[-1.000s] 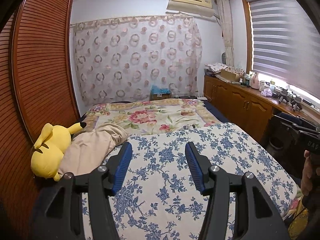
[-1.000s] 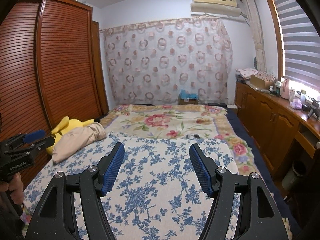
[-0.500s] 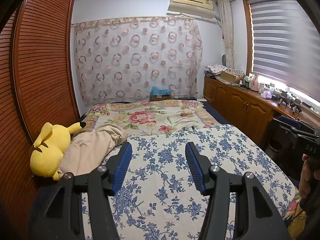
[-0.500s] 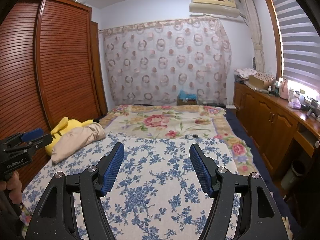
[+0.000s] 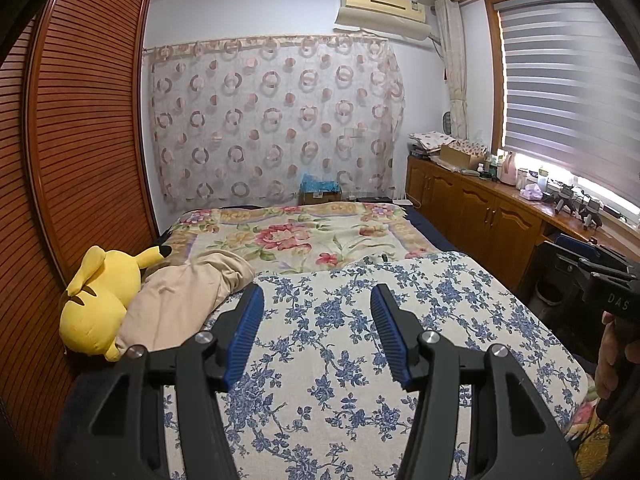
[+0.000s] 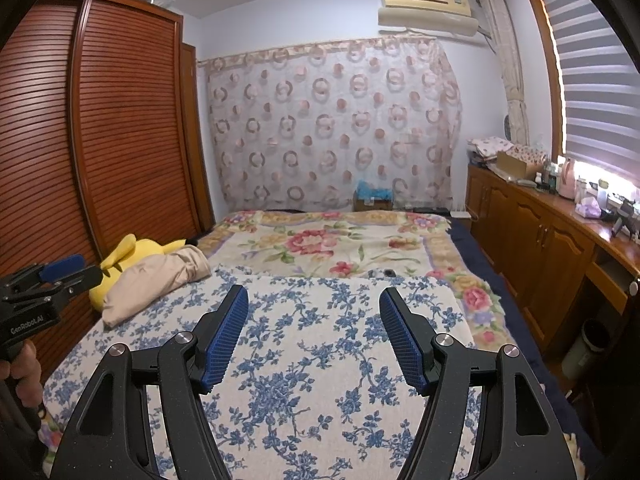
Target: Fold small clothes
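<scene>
Left gripper (image 5: 316, 300): jaws apart, nothing between the blue pads, held above the bed.
Right gripper (image 6: 314, 300): jaws apart and empty, likewise above the bed.
Blue-flowered cover (image 5: 360, 320): directly under and ahead of both pairs of fingers, lying flat.
Beige garment (image 5: 188, 296): crumpled beyond and left of the left gripper's fingers, apart from them, resting against the yellow plush toy (image 5: 100, 304).
Rose blanket (image 5: 304, 236): beyond the fingertips, past the cover's far edge.
Patterned curtain (image 6: 332, 128): farthest, on the back wall.
</scene>
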{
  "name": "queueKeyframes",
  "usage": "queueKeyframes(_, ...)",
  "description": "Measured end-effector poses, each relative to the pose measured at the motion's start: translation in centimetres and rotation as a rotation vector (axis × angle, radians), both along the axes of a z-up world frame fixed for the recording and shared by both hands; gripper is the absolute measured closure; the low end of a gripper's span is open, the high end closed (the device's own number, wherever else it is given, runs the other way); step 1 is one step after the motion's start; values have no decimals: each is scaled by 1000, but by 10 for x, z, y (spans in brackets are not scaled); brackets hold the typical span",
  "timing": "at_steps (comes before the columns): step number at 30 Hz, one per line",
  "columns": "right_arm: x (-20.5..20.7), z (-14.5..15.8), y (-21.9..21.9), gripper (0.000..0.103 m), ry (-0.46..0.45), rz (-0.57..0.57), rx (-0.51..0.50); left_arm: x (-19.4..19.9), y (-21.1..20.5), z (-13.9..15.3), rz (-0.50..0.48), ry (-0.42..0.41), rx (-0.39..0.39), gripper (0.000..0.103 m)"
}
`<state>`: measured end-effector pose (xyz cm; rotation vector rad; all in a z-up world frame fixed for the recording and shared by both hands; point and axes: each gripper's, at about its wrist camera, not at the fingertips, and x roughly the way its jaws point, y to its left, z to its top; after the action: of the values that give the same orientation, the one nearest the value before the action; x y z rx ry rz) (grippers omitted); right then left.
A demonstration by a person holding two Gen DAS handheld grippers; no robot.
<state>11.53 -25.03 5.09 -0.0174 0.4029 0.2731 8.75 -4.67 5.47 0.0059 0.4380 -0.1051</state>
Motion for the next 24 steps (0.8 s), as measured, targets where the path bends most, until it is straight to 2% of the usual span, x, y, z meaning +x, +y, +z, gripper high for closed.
queueKeyframes(24, -2, 1, -5, 32, -2, -4, -1, -2, -6, 4, 0, -4, -2, 47)
